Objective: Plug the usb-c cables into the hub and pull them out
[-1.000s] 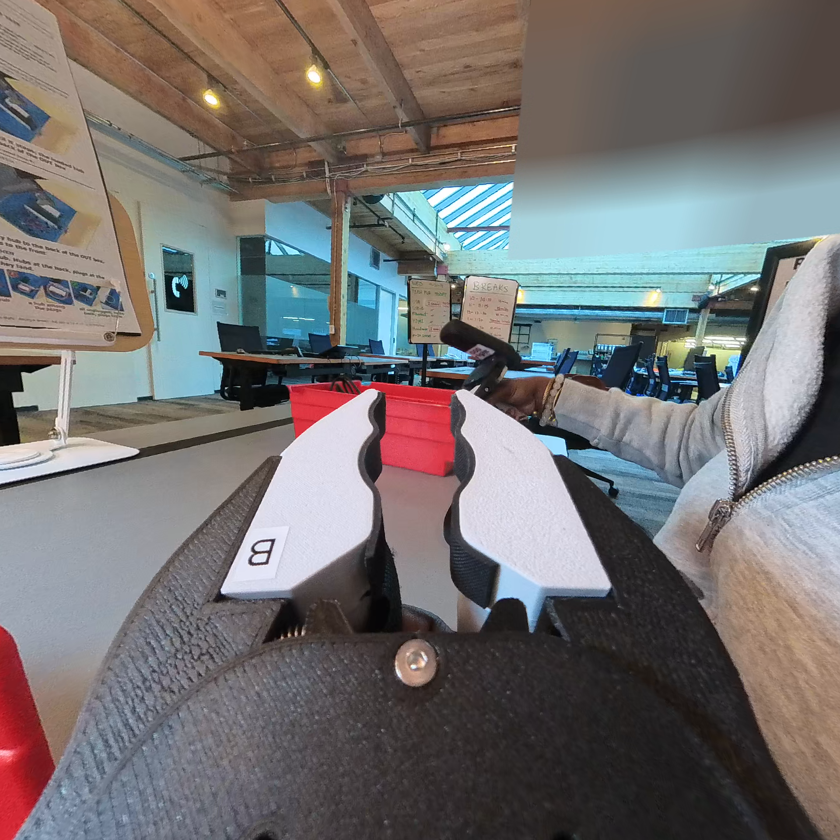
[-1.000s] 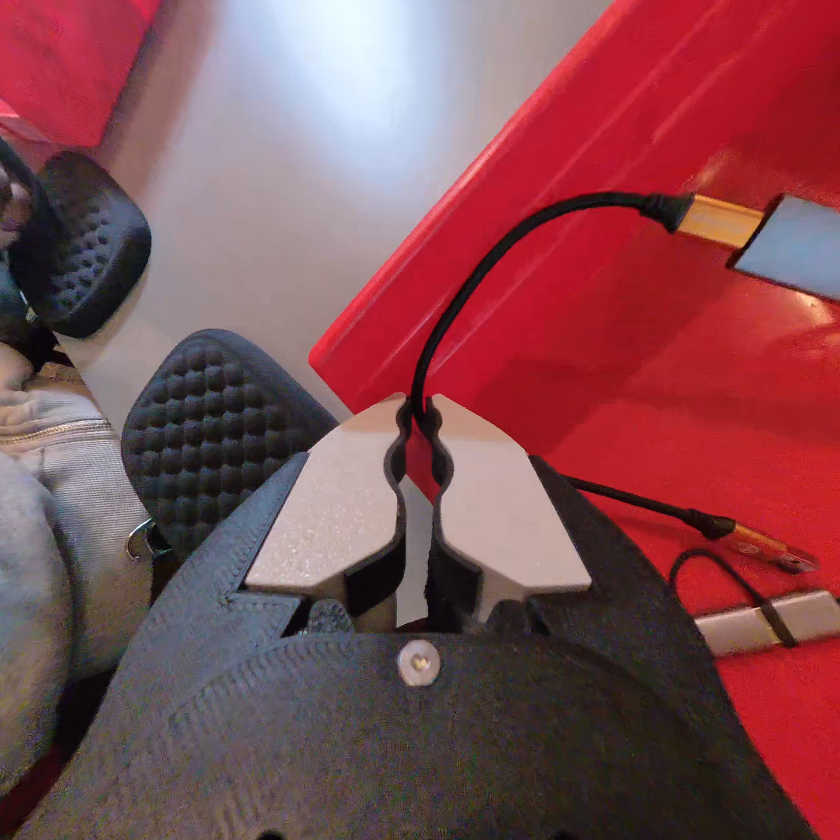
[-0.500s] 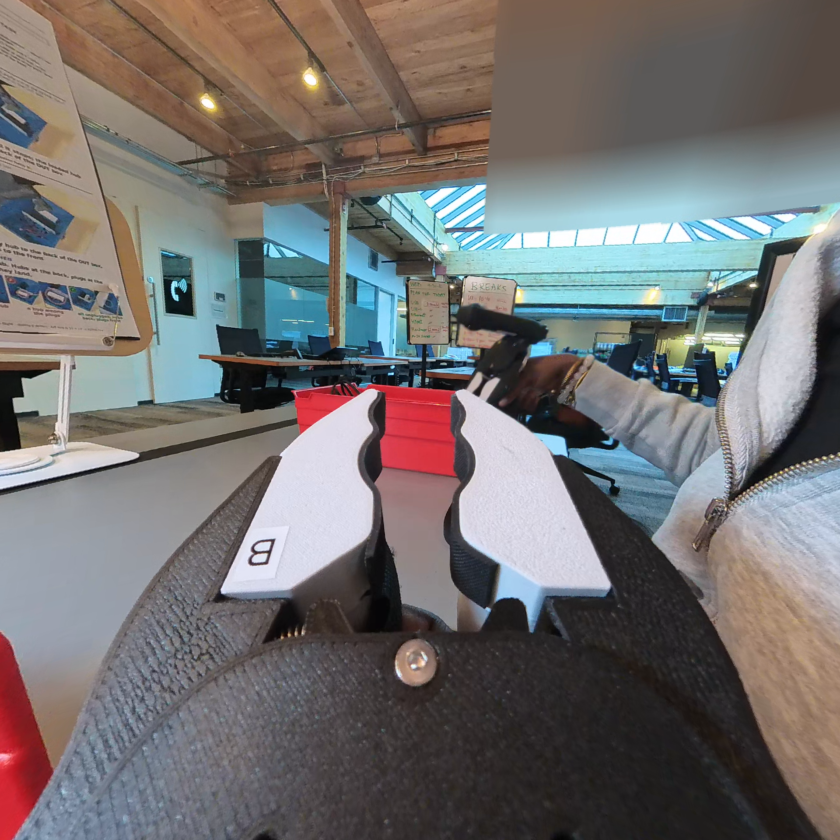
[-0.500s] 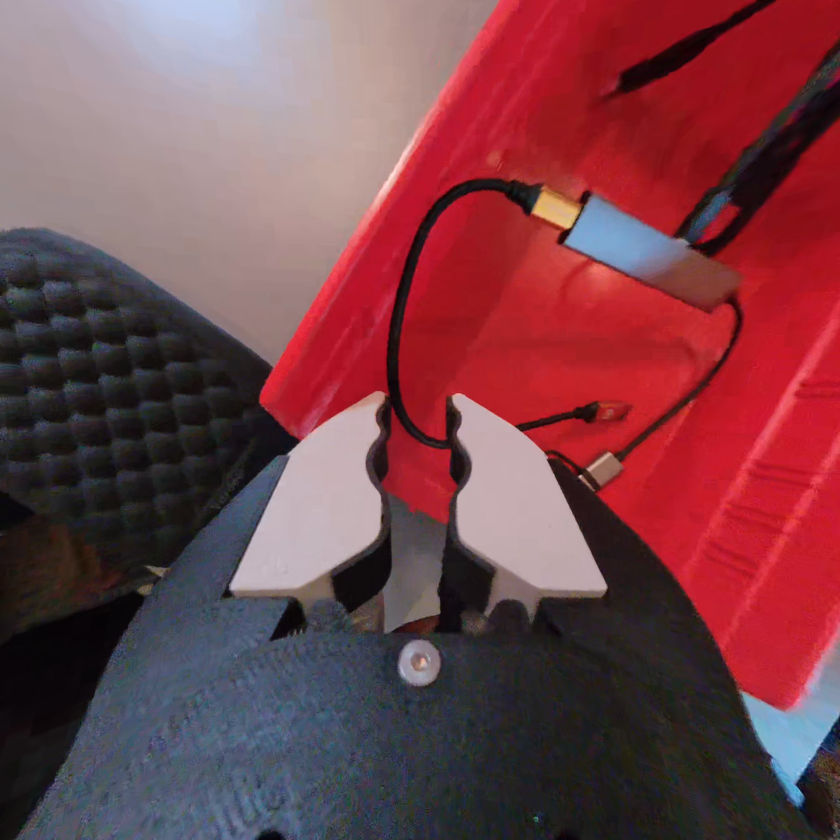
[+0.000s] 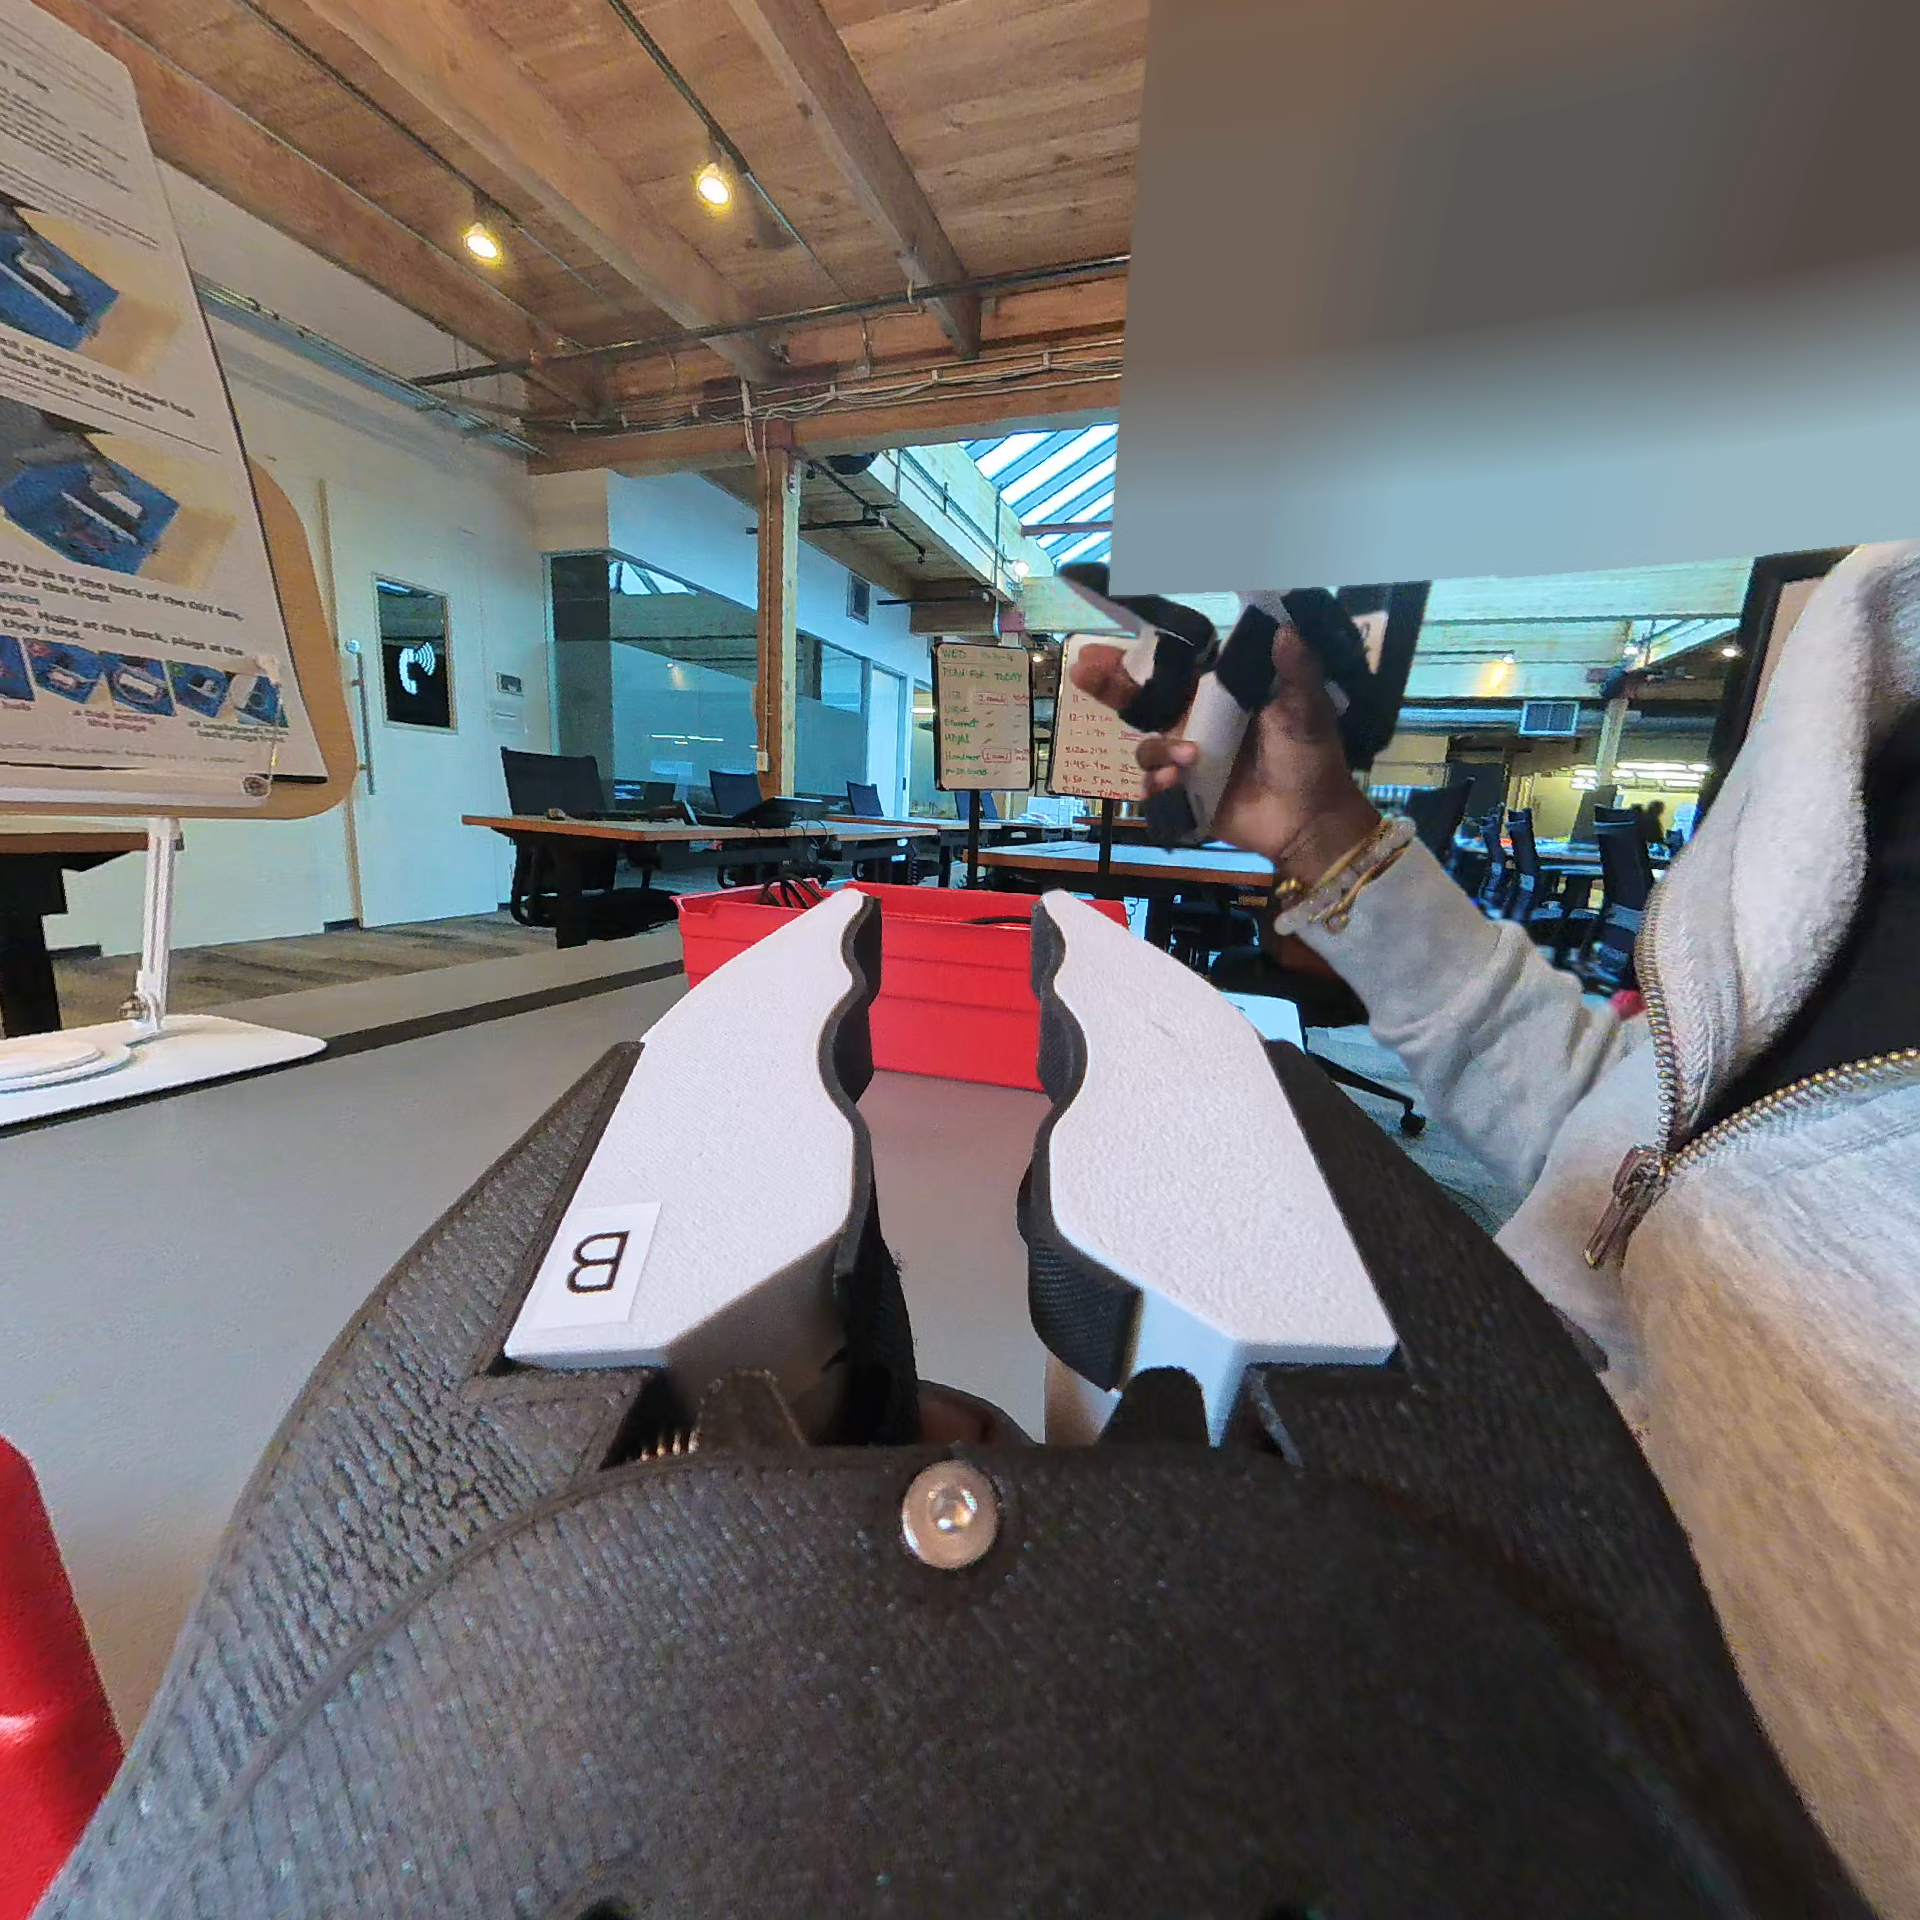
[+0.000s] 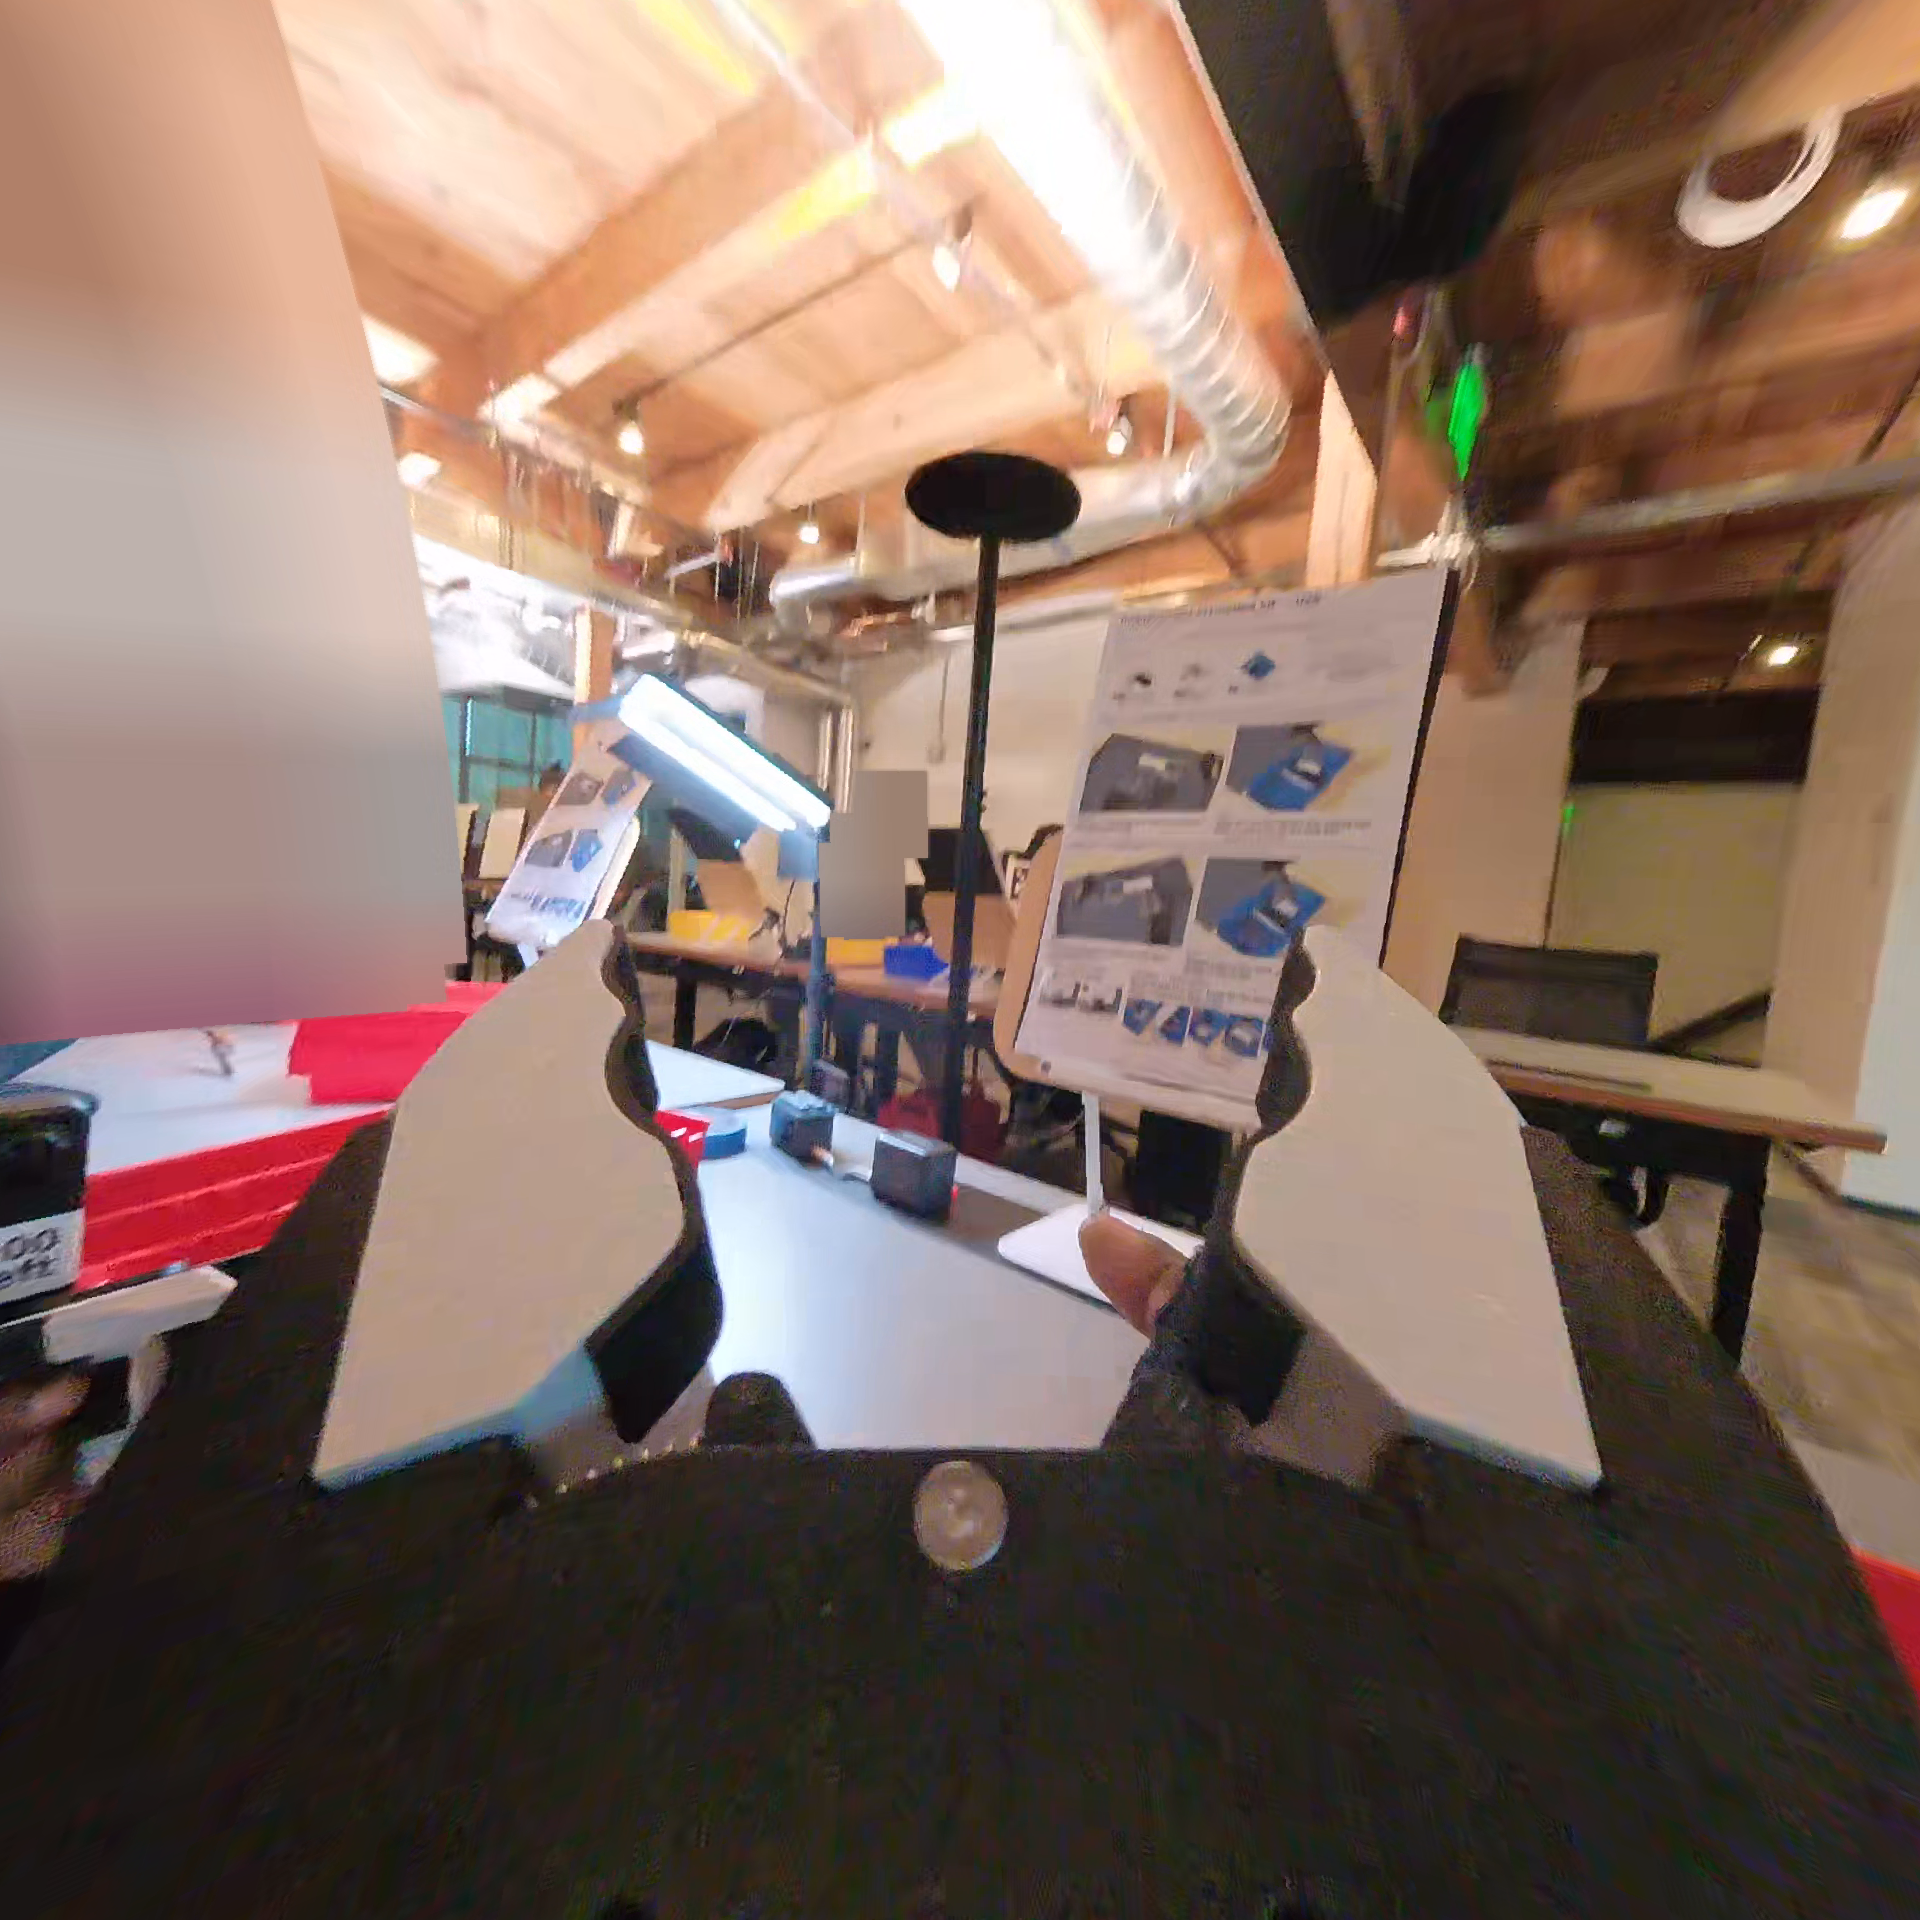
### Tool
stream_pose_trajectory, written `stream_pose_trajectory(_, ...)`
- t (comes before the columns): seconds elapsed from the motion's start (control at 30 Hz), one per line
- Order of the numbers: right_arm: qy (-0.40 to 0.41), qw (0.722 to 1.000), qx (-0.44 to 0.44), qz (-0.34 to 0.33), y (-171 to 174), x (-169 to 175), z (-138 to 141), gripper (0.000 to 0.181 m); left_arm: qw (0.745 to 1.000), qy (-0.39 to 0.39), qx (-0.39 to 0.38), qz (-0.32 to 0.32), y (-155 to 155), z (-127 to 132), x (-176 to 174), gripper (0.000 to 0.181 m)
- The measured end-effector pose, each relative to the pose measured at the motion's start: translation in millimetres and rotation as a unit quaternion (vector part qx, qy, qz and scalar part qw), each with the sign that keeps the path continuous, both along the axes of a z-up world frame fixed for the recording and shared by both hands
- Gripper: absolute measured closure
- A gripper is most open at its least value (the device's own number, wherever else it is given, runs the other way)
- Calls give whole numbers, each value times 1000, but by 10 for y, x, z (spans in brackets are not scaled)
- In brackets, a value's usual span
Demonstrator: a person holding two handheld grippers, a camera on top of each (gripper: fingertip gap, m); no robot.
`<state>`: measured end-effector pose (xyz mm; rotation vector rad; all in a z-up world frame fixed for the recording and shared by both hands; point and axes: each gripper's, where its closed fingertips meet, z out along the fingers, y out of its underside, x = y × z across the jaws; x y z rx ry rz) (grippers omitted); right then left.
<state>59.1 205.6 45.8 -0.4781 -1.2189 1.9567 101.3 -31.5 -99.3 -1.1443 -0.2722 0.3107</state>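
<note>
My left gripper (image 5: 954,914) lies low over the grey table (image 5: 260,1195), its jaws a little apart with nothing between them. It points at a red bin (image 5: 935,977) farther along the table. A loop of black cable (image 5: 790,891) pokes above the bin's rim; the hub is hidden inside. My right gripper (image 6: 958,940) is wide open and empty, and it points up across the room. In the left wrist view it (image 5: 1195,675) is held up in a hand, above and right of the bin.
An instruction sheet on a white stand (image 6: 1226,883) stands on the table ahead of the right gripper, with small dark boxes (image 6: 912,1172) near it. Another red bin (image 6: 208,1174) is at its left. A grey-sleeved arm (image 5: 1455,1008) and torso fill the left view's right side.
The right gripper let go of the black cable, opened wide and rose out of the red bin, tilting up toward the room. The left gripper stayed put.
</note>
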Motion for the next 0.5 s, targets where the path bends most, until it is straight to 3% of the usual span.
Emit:
stream_pose_trajectory(0.07,23,1000,-12,1,-193,-24,-67,66,1000,1,0,2,-1,4,-2,154)
stream_pose_trajectory(0.17,15,996,-36,76,-615,-30,-290,64,1000,12,6,10,-36,80,28,154)
stream_pose_trajectory(0.27,-8,991,-19,132,-1019,-66,-637,54,999,24,22,11,-222,346,123,152)
stream_pose_trajectory(0.4,8,989,53,141,-1337,-64,-1054,36,996,20,-12,89,-691,634,86,146)
stream_pose_trajectory(0.5,74,989,81,102,-1340,29,-991,37,990,9,-30,137,-945,698,95,140)
